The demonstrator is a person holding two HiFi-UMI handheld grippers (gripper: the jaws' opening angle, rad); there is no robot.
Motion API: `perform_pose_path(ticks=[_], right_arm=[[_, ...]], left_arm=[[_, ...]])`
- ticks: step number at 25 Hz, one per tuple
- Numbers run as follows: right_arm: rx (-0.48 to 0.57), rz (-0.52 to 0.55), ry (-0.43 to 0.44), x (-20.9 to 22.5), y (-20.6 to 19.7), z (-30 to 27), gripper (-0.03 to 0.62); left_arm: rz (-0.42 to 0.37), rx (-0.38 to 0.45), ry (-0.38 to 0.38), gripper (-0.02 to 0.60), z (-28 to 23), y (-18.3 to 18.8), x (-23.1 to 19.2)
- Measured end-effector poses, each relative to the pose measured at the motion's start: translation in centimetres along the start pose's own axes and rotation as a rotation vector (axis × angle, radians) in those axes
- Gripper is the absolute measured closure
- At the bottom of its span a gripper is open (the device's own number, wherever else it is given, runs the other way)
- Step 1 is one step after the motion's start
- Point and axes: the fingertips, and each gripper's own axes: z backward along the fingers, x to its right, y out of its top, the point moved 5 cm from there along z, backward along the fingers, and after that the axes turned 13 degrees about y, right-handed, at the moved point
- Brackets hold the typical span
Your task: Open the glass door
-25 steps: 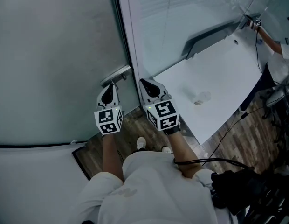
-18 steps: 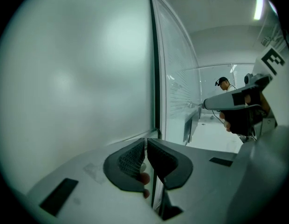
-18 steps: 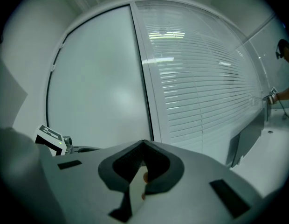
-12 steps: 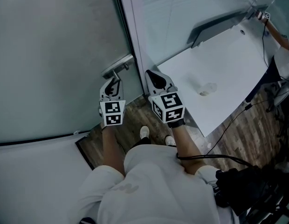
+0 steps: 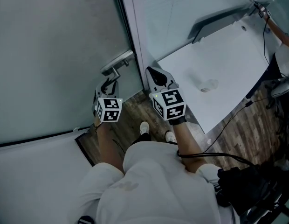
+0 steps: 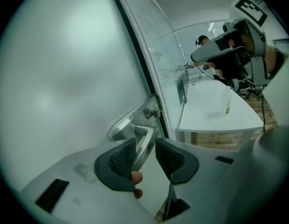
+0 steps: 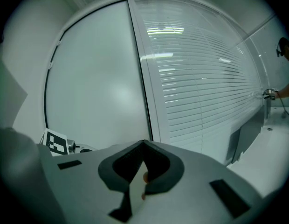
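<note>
The frosted glass door (image 5: 56, 55) fills the left half of the head view, with its metal lever handle (image 5: 117, 63) near the dark door edge. My left gripper (image 5: 108, 84) sits just below the handle. In the left gripper view the lever (image 6: 145, 133) runs down between the jaws of that gripper (image 6: 145, 150), which are opening; a gap shows beside the pads (image 6: 121, 158). My right gripper (image 5: 156, 76) is shut and empty, level with the white door frame (image 5: 130, 36). In its own view the right gripper (image 7: 143, 146) points at the door edge (image 7: 143, 92).
A white table (image 5: 219, 64) with a small clear cup (image 5: 209, 85) stands right of the door, behind a glass wall with blinds (image 7: 205, 78). Another person's arm (image 5: 279, 41) shows at the far right. A black cable (image 5: 228, 120) crosses the wooden floor.
My left gripper has sunk and rolled, and its jaws have gone from shut to spread on either side of the lever. The right gripper has dropped slightly and stays shut.
</note>
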Motion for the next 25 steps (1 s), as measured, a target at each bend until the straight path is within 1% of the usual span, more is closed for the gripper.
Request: perform_pose_path(ticks=[2,4,7,9,11,14,16,19,23,25], right_arm=[[-0.002,-0.002,-0.005,0.1,-0.1,-0.1,0.598],[-0.006,-0.004,-0.005,0.1,-0.2,-0.1,0.597],[-0.009,-0.006,-0.007,0.2,-0.3,-0.2,0.598],[-0.008,-0.008,-0.009,0.2,-0.3,-0.2,0.598],[-0.009,-0.011,-0.009,0.1,-0.4,-0.2,0.599],[-0.015,-0.014,-0.002,-0.2,-0.6,-0.3,0.598],[-0.017,-0.013,0.005,-0.5,-0.7,-0.5,0.597],[-0.021,-0.016,0.010,-1.0,-1.1,-0.5,0.597],[-0.030,-0.022,0.008,-1.0,-1.7,-0.4,0.598],[-0.034,-0.026,0.006,-0.8,-2.0,-0.3,0.599]], left_arm=[[-0.032,-0.007,-0.002,0.471,-0.1,-0.2,0.1],[-0.064,-0.018,0.016,0.471,-0.3,-0.3,0.1],[-0.116,-0.058,0.046,0.471,-0.6,-0.1,0.2],[-0.135,-0.090,0.051,0.471,-0.8,0.1,0.3],[-0.151,-0.110,0.044,0.471,-0.8,0.3,0.4],[-0.170,-0.131,0.011,0.471,-0.8,0.4,0.3],[-0.166,-0.140,-0.021,0.472,-0.9,0.4,0.1],[-0.132,-0.132,-0.067,0.474,-0.9,0.3,-0.2],[-0.116,-0.110,-0.069,0.475,-1.1,0.0,-0.3],[-0.085,-0.111,-0.090,0.476,-1.4,-0.2,-0.4]])
